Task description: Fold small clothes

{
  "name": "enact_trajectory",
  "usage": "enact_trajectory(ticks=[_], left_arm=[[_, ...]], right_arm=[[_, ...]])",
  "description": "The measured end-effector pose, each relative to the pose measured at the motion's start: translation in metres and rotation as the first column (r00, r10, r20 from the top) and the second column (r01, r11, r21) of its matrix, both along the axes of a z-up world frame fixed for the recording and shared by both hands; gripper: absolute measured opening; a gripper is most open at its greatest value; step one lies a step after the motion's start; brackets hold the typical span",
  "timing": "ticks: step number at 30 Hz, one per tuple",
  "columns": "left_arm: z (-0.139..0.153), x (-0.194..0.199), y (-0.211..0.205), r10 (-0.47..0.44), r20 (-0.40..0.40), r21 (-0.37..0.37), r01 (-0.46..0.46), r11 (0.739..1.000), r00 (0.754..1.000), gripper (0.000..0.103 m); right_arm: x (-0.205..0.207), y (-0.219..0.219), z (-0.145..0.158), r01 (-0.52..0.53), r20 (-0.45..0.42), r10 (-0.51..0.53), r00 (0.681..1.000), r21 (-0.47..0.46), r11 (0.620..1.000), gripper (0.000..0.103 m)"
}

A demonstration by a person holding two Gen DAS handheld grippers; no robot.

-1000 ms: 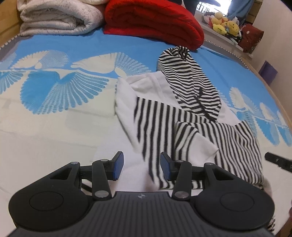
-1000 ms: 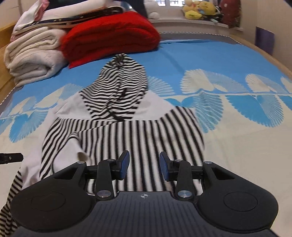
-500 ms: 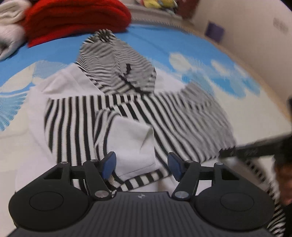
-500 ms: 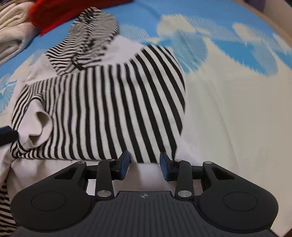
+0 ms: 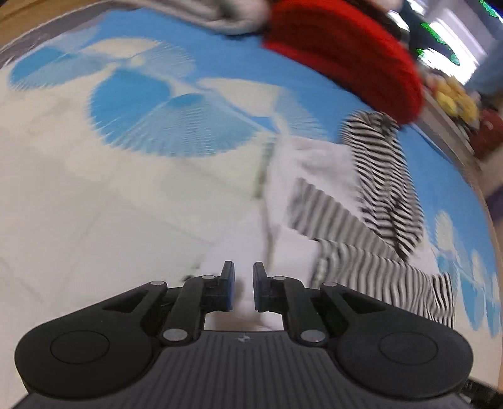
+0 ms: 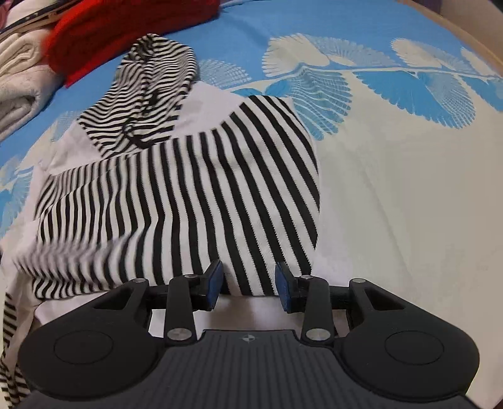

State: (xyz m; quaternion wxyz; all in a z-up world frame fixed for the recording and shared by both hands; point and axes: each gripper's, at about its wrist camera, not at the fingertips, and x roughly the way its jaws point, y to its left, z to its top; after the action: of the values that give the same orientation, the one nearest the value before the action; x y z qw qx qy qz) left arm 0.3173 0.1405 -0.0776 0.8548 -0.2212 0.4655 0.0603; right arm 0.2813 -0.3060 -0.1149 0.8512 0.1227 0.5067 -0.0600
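A small black-and-white striped hooded top [image 6: 188,188] lies on the blue and white bed sheet [image 6: 393,188], hood [image 6: 151,88] at the far end. In the blurred left wrist view the top [image 5: 361,226] lies right of centre. My left gripper [image 5: 243,289] has its jaws nearly closed on a white fold of the top [image 5: 248,302] at its near left edge. My right gripper [image 6: 248,288] is open, its pads either side of the top's near hem, with white cloth below it.
A folded red blanket [image 6: 110,31] and a cream blanket [image 6: 19,81] lie at the head of the bed. Stuffed toys [image 5: 452,97] sit on a ledge at the far right. The bed's wooden edge [image 6: 465,28] runs along the right.
My left gripper has swung to the top's left edge and narrowed its jaws around the white cloth. My right gripper has moved in over the near hem and opened wider.
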Motion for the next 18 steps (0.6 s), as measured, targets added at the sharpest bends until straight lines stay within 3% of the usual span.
enact_trajectory(ticks=[3,5,8,9,10,11,13,15,18], left_arm=[[0.000,0.006,0.007,-0.025,0.031,-0.081,0.027,0.996,0.999,0.019],[-0.006,0.012,0.005,-0.067,0.011,-0.148,0.068,0.987,0.998,0.042],[-0.021,0.020,-0.006,-0.118,-0.073,-0.150,0.106,0.983,0.990,0.042],[-0.026,0.022,-0.009,-0.135,-0.092,-0.129,0.122,0.984,0.987,0.041],[-0.030,0.021,-0.015,-0.153,-0.096,-0.112,0.143,0.983,0.984,0.017],[-0.031,0.023,-0.019,-0.179,-0.088,-0.093,0.171,0.981,0.980,0.002],[-0.018,0.019,-0.020,-0.200,-0.024,-0.029,0.200,0.979,0.979,0.002],[0.000,0.014,-0.013,-0.181,0.054,-0.015,0.182,0.983,0.982,0.002],[0.003,0.009,-0.005,-0.125,0.038,0.033,0.124,0.992,0.991,0.002]], right_arm=[[0.002,-0.002,-0.003,0.033,-0.015,-0.033,0.999,-0.018,0.999,0.038],[0.002,-0.001,-0.001,0.045,-0.002,-0.045,0.999,-0.019,0.999,0.038],[0.001,0.002,0.000,0.043,0.011,-0.043,0.999,-0.021,0.999,0.038],[0.001,0.003,0.000,0.041,0.011,-0.041,0.999,-0.016,0.999,0.038],[0.002,0.004,-0.001,0.038,0.010,-0.038,0.999,-0.009,0.999,0.038],[0.002,0.005,-0.001,0.034,0.011,-0.034,0.999,-0.004,0.999,0.038],[0.003,0.007,0.000,0.025,0.022,-0.026,0.999,0.012,1.000,0.038],[0.003,0.009,0.005,0.015,0.054,-0.017,0.998,0.042,0.999,0.038],[0.004,0.011,0.011,0.005,0.105,-0.015,0.994,0.095,0.995,0.038]])
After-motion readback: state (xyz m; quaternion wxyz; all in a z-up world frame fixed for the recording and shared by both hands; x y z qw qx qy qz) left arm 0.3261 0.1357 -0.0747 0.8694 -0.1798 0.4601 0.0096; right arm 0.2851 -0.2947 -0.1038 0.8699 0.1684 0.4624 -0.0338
